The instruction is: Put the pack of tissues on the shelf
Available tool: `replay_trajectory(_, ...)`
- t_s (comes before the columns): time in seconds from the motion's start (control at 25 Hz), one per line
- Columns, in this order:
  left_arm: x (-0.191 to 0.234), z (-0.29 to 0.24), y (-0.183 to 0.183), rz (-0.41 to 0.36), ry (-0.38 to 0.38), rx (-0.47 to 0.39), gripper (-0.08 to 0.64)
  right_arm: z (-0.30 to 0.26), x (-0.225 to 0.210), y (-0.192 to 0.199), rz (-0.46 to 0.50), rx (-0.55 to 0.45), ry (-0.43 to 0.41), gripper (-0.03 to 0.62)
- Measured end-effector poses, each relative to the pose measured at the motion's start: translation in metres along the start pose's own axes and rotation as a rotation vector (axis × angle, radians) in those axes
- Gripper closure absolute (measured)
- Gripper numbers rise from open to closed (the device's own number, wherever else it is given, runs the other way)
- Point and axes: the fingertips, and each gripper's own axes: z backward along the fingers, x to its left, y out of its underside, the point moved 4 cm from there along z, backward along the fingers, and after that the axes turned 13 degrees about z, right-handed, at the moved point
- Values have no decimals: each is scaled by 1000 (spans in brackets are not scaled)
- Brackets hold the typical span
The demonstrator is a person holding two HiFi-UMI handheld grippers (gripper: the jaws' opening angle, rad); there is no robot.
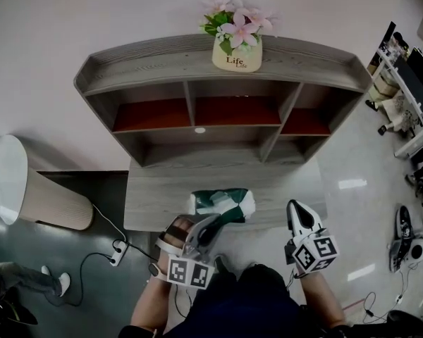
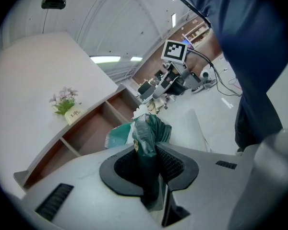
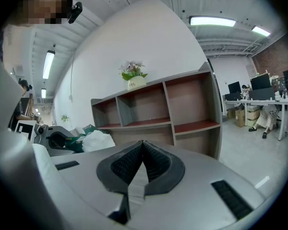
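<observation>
The pack of tissues, in green and white wrapping, hangs just above the near edge of the grey desk. My left gripper is shut on the pack's near end; in the left gripper view a fold of the green wrapping is pinched between the dark pads. The grey shelf unit with red-floored compartments stands at the desk's back. My right gripper is to the right of the pack, apart from it, shut with nothing between its jaws. The right gripper view shows the pack at the left.
A pot of pink flowers marked "Life" sits on the shelf unit's top. A white round bin stands left of the desk, with a cable and power strip on the floor. Office desks and chairs are at the right.
</observation>
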Motion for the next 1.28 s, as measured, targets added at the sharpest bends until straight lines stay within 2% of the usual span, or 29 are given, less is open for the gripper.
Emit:
replay_trajectory(0.24,10,-26,2,-9,11,9,476,-19,-12,10,-12,19,-10,588)
replay_trajectory(0.52,21,-54,-13,-12,-10,27,476,-55,-40,1,-30,-22,-57,588)
replay_trajectory(1.0,55,-103,-33,-20,-101,101,476,-96,-100,-11,-44,-54,-127,588)
replay_trajectory(1.28,68,-119,-43,-29,-149,139,476,-109,-103,-7,-50,-55,-224,588)
